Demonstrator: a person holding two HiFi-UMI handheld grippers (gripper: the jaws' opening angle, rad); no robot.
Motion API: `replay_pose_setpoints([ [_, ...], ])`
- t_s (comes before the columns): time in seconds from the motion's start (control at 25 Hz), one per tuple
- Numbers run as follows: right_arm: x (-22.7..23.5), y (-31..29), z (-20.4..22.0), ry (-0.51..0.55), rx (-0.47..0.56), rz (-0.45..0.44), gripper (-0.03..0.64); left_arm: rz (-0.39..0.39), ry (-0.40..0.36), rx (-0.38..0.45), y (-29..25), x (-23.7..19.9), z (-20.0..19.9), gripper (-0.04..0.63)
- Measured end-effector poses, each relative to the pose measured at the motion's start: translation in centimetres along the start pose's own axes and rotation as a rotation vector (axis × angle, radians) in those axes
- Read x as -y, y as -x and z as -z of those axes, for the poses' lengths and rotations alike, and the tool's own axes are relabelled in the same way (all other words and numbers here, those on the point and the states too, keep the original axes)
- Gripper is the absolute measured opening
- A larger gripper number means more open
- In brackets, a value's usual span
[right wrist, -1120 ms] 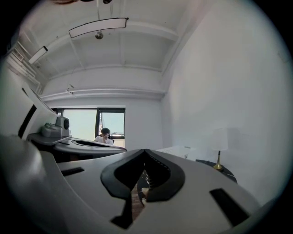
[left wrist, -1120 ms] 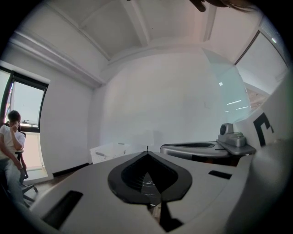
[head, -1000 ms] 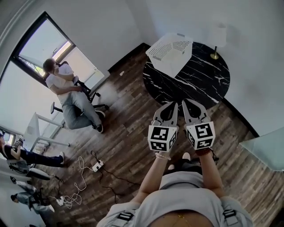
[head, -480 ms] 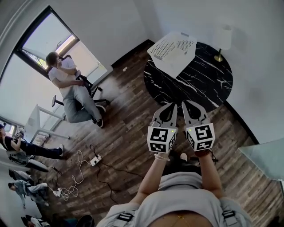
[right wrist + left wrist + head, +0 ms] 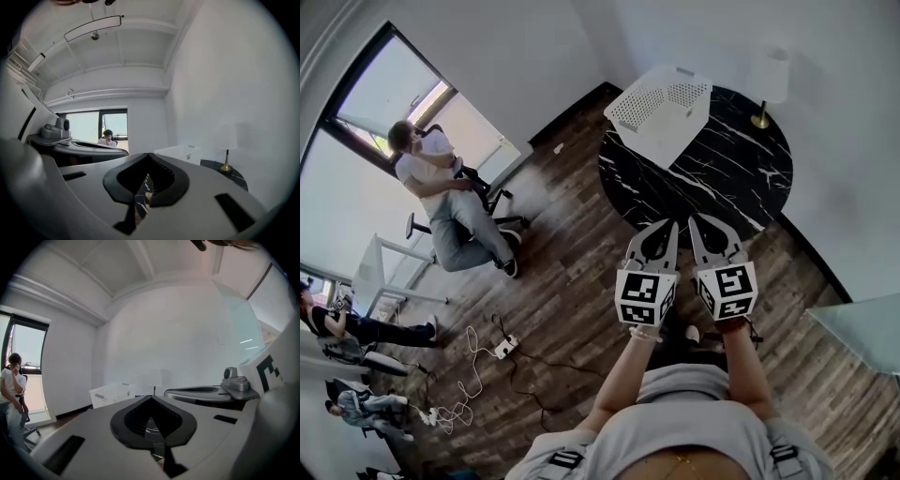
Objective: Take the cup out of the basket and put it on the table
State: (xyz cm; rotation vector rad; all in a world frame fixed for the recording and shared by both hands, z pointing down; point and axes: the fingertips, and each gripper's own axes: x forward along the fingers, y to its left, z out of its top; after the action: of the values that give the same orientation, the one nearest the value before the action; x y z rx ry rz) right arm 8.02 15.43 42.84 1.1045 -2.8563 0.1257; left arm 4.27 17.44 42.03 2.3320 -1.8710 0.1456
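Observation:
A white slatted basket [image 5: 661,101] stands on the far left part of a round black marble table [image 5: 712,178]. No cup shows in any view; the basket's inside is hidden from here. My left gripper [image 5: 669,225] and right gripper [image 5: 695,221] are held side by side over the floor at the table's near edge, both shut and empty. In the left gripper view the jaws [image 5: 152,397] meet at the tip, with the basket [image 5: 111,394] far ahead. In the right gripper view the jaws [image 5: 149,155] also meet, with the basket [image 5: 182,152] ahead.
A small lamp [image 5: 766,80] with a white shade and brass foot stands at the table's far edge by the wall. A person [image 5: 445,202] sits on a chair by the window at left. Cables and a power strip [image 5: 504,349] lie on the wooden floor.
Both grippers stay shut and side by side, sitting slightly lower in the view. The view has swayed a little and the seated person has shifted.

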Motion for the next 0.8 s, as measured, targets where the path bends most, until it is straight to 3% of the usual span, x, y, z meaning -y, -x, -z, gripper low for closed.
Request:
replay_pose_setpoints([
  [0.8, 2.3, -13.3, -2.2, 0.015, 0.021, 0.097, 0.009, 0.112, -0.004, 0.039, -9.0, -10.8, -2.9, 0.006],
])
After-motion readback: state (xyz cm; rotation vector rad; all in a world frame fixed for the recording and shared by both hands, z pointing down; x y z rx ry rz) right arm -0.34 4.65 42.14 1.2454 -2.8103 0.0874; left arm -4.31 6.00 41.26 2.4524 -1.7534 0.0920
